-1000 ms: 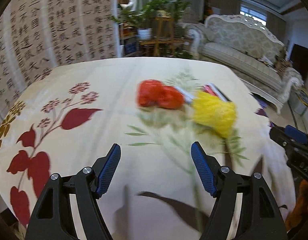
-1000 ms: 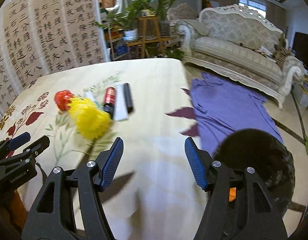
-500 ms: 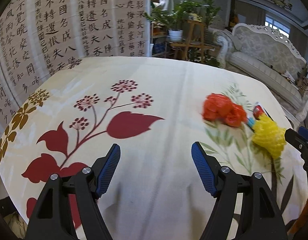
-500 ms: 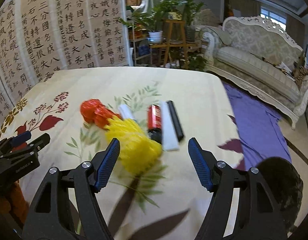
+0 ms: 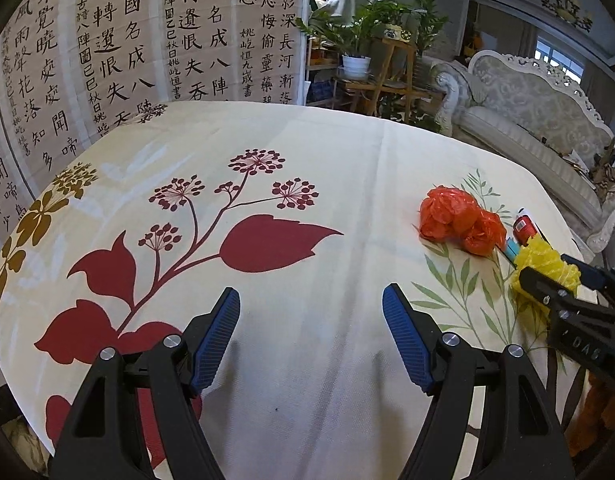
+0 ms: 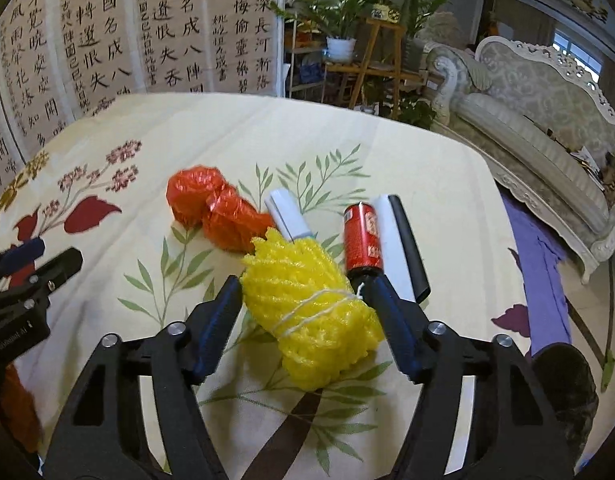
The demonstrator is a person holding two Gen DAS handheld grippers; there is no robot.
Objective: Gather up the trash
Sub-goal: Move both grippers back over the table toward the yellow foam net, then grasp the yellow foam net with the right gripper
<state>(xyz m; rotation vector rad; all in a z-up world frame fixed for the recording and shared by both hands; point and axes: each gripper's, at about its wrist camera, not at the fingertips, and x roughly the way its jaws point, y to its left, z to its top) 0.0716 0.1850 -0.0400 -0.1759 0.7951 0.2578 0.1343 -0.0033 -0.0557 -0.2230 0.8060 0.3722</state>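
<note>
On the floral tablecloth lie a crumpled orange plastic bag [image 6: 215, 212], a yellow foam net bundle [image 6: 307, 304] tied with white string, a white tube [image 6: 287, 216], a red can [image 6: 361, 240] and a black-and-white box [image 6: 403, 244]. My right gripper [image 6: 305, 294] is open with its fingers either side of the yellow bundle, which lies between them. My left gripper [image 5: 311, 312] is open and empty over bare cloth, left of the orange bag [image 5: 459, 224] and the yellow bundle [image 5: 543, 268].
A calligraphy screen [image 5: 127, 40] stands behind the table. Plants on a wooden stand [image 5: 371, 48] and a pale sofa [image 5: 527, 120] are at the back right. A purple cloth [image 6: 543, 280] and a dark round bin [image 6: 563, 376] lie on the floor to the right.
The right gripper moved left and forward until the yellow bundle lay between its open fingers. The left gripper swung left, away from the trash, to bare cloth.
</note>
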